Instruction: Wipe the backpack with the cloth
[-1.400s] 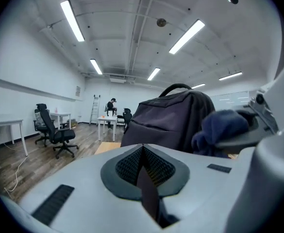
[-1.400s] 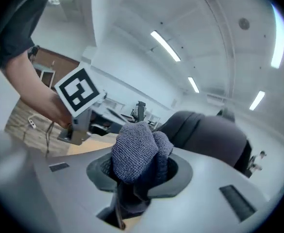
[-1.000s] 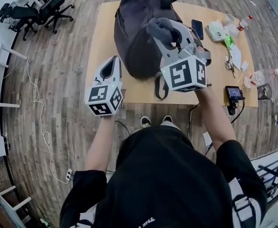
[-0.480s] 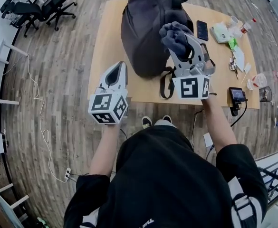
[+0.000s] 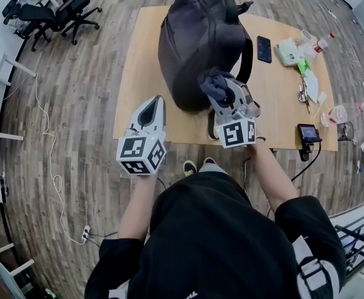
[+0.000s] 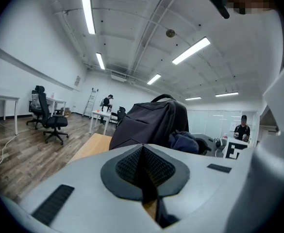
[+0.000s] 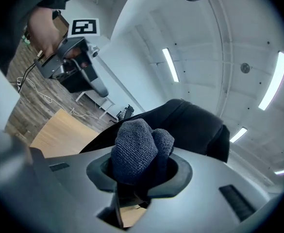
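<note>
Wood bench (image 5: 135,73) carries the dark backpack (image 5: 197,39) upright near its middle. Right tool (image 5: 223,94) grips the bunched grey cloth (image 5: 210,81) low at the bag's near face; contact unclear. Likely best: press cloth flat, long overlapping strokes, brace bag so it won't tip. Left tool (image 5: 152,104) clenched, empty, about level off the bench's near-left edge. Right arm extended forward, tool level.

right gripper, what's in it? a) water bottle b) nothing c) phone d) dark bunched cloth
d: the right gripper is shut on a dark bunched cloth, close to the black backpack.
</note>
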Demonstrator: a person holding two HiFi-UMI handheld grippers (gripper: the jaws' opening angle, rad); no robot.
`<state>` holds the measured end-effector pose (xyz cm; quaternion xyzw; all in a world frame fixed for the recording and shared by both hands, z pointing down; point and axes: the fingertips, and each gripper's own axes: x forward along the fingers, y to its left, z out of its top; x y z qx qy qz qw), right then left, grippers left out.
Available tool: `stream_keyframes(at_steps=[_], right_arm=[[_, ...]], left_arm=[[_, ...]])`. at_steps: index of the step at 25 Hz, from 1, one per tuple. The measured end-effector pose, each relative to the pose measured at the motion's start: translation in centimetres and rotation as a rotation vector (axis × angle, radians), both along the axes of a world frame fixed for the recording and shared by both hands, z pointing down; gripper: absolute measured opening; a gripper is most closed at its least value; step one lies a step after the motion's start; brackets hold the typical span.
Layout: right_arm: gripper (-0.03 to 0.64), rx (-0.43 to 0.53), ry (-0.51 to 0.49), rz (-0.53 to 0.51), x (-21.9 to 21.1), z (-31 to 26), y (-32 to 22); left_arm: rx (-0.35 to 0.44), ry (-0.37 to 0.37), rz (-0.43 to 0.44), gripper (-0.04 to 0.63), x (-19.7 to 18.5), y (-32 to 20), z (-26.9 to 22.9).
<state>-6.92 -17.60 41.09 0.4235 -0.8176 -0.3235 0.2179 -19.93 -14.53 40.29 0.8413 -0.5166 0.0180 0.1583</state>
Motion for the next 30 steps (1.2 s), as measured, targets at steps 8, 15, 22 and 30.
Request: stream_keyframes(at_steps=[8,15,22,30], right_arm=[[0.129,0.188,0.074,0.006,1.5,-8.0,-1.1],[0.129,0.292,-0.044,0.038,2.8,-16.0,-2.9],[0.126,0.208,-0.090,0.023,-0.7,-15.2,-3.4],[0.123,0.231,-0.192,-0.065,-3.0,-12.5,-0.4]], left_arm=[[-0.004,0.003,-0.011,0.017,0.0,-0.2,-0.1],[-0.004,0.015,-0.040,0.017,0.3,-0.5,-0.1],[-0.003,0.033,-0.106,0.017,-1.3,-0.2,-0.3],[-0.027,0.031,-0.126,0.017,-1.9,0.4,0.4]])
